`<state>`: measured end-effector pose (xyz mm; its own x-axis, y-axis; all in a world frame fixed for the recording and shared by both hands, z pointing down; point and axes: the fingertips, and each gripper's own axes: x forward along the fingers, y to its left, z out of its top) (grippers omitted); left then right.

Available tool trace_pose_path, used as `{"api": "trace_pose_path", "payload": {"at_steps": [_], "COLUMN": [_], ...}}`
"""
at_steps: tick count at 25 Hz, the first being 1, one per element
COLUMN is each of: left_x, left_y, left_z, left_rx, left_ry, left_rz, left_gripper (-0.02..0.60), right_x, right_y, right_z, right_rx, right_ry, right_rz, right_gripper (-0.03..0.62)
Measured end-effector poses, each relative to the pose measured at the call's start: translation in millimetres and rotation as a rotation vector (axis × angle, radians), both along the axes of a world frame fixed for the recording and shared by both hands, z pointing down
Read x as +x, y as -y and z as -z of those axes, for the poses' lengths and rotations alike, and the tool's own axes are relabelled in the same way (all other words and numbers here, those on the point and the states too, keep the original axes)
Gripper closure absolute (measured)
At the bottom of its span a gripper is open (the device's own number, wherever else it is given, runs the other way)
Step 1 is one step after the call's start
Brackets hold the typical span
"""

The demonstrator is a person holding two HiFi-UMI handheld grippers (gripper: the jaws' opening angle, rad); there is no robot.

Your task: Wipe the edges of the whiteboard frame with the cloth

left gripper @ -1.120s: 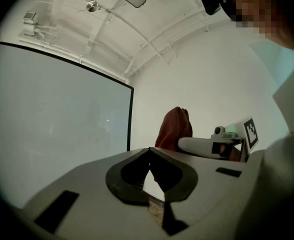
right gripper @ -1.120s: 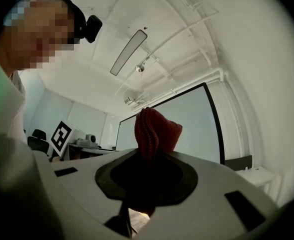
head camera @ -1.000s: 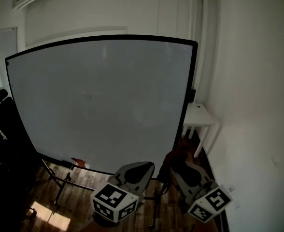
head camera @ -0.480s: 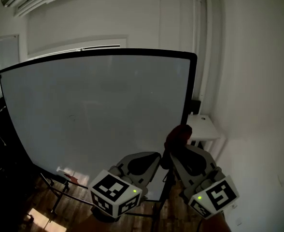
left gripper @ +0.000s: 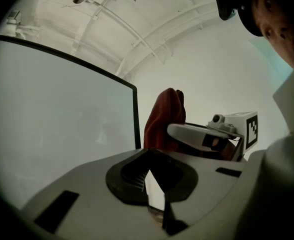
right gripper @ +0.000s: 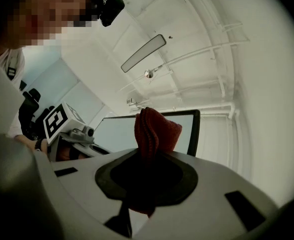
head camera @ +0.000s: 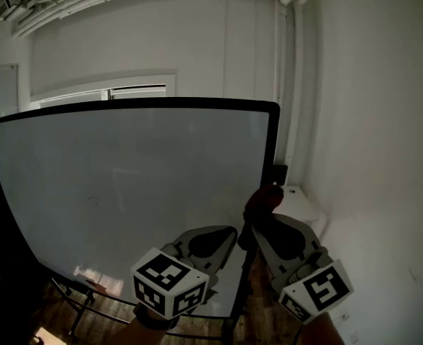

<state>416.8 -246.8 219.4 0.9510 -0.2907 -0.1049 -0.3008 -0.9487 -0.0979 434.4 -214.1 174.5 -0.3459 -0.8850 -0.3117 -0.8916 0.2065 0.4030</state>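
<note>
From my head, I see my right tongs (head camera: 255, 225) pinching the red cloth (head camera: 263, 198) near the black frame (head camera: 269, 164) on the whiteboard (head camera: 125, 192)'s right side. My left tongs (head camera: 229, 232) are just beside them. In the left gripper view, the jaws meet at the tips, holding nothing. In the right gripper view, the jaws squeeze the cloth, which sticks up.

I record: cloth (right gripper: 154, 128) dark red; whiteboard (head camera: 125, 192) pale grey-white, its frame (head camera: 273, 142) black. My left gripper (left gripper: 149, 176) and right gripper (right gripper: 143, 176) are grey, marker cubes (head camera: 170, 291) black-and-white squares (both alike).
</note>
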Motion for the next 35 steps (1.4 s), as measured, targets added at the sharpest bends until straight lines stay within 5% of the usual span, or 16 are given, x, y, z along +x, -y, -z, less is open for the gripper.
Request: {"api": "trace_pose_path", "payload": {"at_steps": [8, 17, 26, 35], "left_x": [5.7, -2.2, -10.0, -29.0], "left_y": [-12.4, -17.4, -11.9, 3.2], "left_z": [40.8, 50.0, 55.6, 50.5], "left_rx": [0.055, 0.072, 0.085, 0.071], "left_ry": [-0.033, -0.028, -0.024, -0.037], "left_rz": [-0.041, -0.023, 0.010, 0.036], "left_gripper": [0.572, 0.572, 0.572, 0.572], "right_x": [26.4, 51.3, 54.9, 26.9], "right_y": [8.8, 32.5, 69.4, 87.4], "right_z": [89.4, 163.8, 176.3, 179.4], "right_rx": [0.147, 0.173, 0.122, 0.084], "right_ry": [-0.145, -0.404, -0.569, -0.712], "right_rz": [-0.212, -0.518, -0.629, -0.631], "right_gripper": [0.523, 0.523, 0.523, 0.523]}}
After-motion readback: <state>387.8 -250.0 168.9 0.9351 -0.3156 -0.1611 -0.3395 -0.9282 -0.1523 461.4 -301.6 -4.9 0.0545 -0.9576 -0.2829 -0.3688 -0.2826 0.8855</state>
